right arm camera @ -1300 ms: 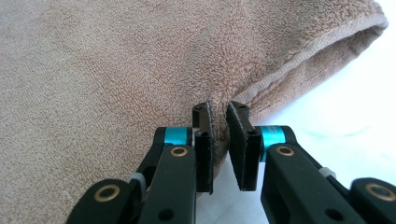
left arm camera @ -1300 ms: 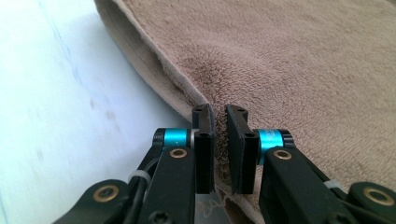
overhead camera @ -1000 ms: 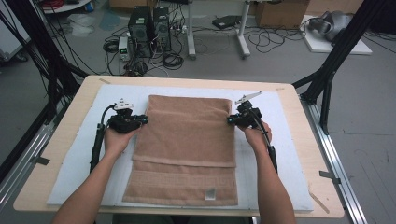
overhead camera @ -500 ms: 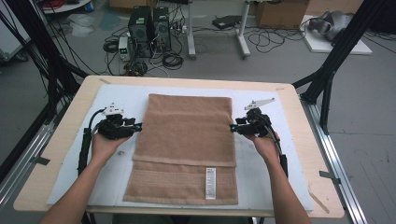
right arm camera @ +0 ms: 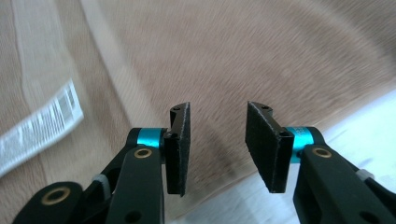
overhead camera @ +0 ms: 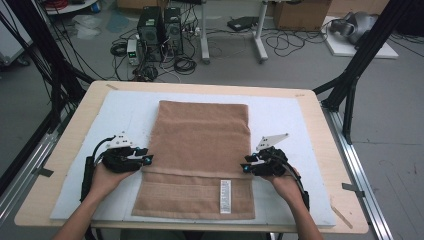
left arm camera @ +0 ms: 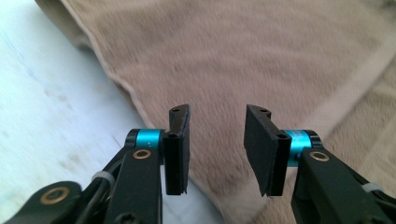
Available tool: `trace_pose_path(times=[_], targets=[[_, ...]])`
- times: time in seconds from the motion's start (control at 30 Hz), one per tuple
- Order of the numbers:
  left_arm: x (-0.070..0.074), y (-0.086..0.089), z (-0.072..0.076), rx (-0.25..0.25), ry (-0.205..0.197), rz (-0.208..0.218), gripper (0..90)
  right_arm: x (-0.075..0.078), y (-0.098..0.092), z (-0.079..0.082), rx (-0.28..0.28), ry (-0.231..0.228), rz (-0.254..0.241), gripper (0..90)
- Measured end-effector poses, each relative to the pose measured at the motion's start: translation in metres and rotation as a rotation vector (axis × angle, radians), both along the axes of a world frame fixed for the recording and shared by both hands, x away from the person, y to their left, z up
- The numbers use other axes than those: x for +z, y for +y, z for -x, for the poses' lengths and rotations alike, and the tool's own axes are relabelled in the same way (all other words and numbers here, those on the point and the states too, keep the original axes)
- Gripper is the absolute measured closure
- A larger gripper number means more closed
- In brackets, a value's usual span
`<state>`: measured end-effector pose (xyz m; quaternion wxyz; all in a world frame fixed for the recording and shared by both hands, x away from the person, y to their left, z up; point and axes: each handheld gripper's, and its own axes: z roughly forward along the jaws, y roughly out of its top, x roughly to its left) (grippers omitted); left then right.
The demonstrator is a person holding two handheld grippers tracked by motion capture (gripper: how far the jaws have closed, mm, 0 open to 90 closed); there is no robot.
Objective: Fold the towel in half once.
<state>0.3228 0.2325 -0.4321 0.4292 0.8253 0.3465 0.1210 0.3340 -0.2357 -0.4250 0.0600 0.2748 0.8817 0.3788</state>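
Cables and computer towers (overhead camera: 160, 30) crowd the floor behind the counter (overhead camera: 320, 130), where a brown towel (overhead camera: 200, 145) lies flat on a white mat (overhead camera: 120, 112), its label (overhead camera: 226, 196) toward me. My left gripper (overhead camera: 149, 158) and right gripper (overhead camera: 243, 168) flank its side edges — jaws part open after some closing, nothing between them. Soft, limp cloth; I'd pinch the hems.

Bare white mat (overhead camera: 120, 120) lies open on both sides of the towel (overhead camera: 200, 145); nothing stands on the desk (overhead camera: 320, 125) beyond the two grippers at the towel's edges.
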Motion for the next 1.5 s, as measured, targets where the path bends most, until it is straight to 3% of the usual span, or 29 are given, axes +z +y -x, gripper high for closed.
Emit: trace_pose_path(times=[0.07,0.1,0.13,0.2,0.33,0.47,0.83,0.93,1.1,1.33,1.5], targets=[[-0.007,-0.003,0.004,-0.026,0.007,-0.007,62.7,-0.008,0.003,0.001,0.008,0.016,0.019,61.2],[-0.01,-0.004,0.005,-0.048,0.03,-0.004,62.8,-0.011,0.004,0.001,0.012,0.015,0.033,61.3],[-0.014,-0.005,0.007,-0.054,0.039,0.007,62.2,-0.012,0.004,0.002,0.007,0.011,0.022,61.9],[-0.016,-0.004,0.008,-0.039,0.021,0.016,62.1,-0.013,0.004,0.002,0.002,0.0,0.024,63.6],[-0.018,-0.004,0.01,-0.016,-0.001,0.014,78.9,-0.012,0.007,0.004,0.017,-0.026,0.047,78.1],[-0.016,-0.004,0.01,-0.021,-0.009,0.009,85.3,-0.011,0.008,0.004,0.029,-0.034,0.05,84.4],[0.008,0.003,0.018,-0.019,-0.046,0.072,85.9,0.01,0.001,0.003,0.05,-0.029,-0.024,85.1],[0.017,0.005,0.019,-0.015,-0.063,0.079,85.9,0.019,-0.003,0.005,0.049,-0.037,-0.065,85.0],[0.028,0.006,0.025,-0.02,-0.084,0.072,85.9,0.032,-0.003,0.009,0.062,-0.05,-0.081,84.9],[0.042,0.011,0.05,-0.048,-0.11,0.078,85.9,0.052,-0.006,0.027,0.117,-0.08,-0.102,84.8],[0.045,0.015,0.09,-0.112,-0.097,0.094,85.7,0.064,-0.009,0.055,0.24,-0.079,-0.106,84.3]])
